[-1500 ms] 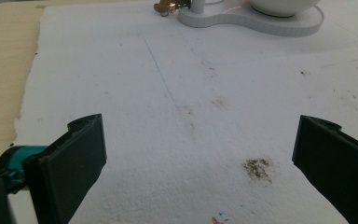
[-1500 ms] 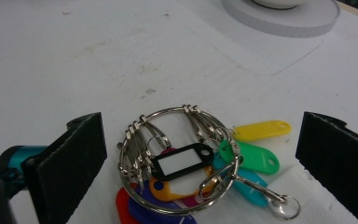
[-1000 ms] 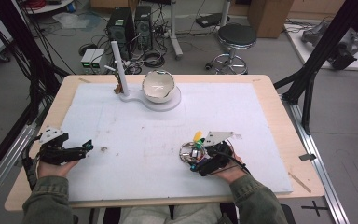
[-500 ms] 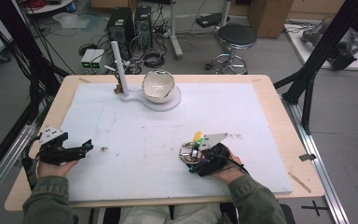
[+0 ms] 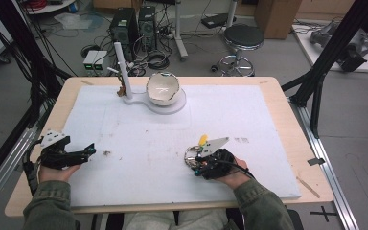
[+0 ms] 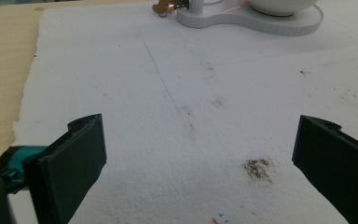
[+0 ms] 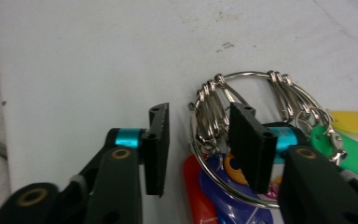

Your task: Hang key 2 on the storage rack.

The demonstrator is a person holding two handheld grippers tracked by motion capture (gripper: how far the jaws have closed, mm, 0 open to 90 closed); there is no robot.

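while one key ring (image 7: 256, 140) carries four tags.

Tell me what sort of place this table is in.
Probably a lab or workshop. Two computer towers stand among loose cables on the floor behind the table, a black stool sits nearby, and black frame struts flank the table.

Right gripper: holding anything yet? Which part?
Not clearly. The right gripper, whose jaws have just been closing, straddles the left rim of the key ring, with a gap visible at the left pad. The left gripper is open over bare foam.
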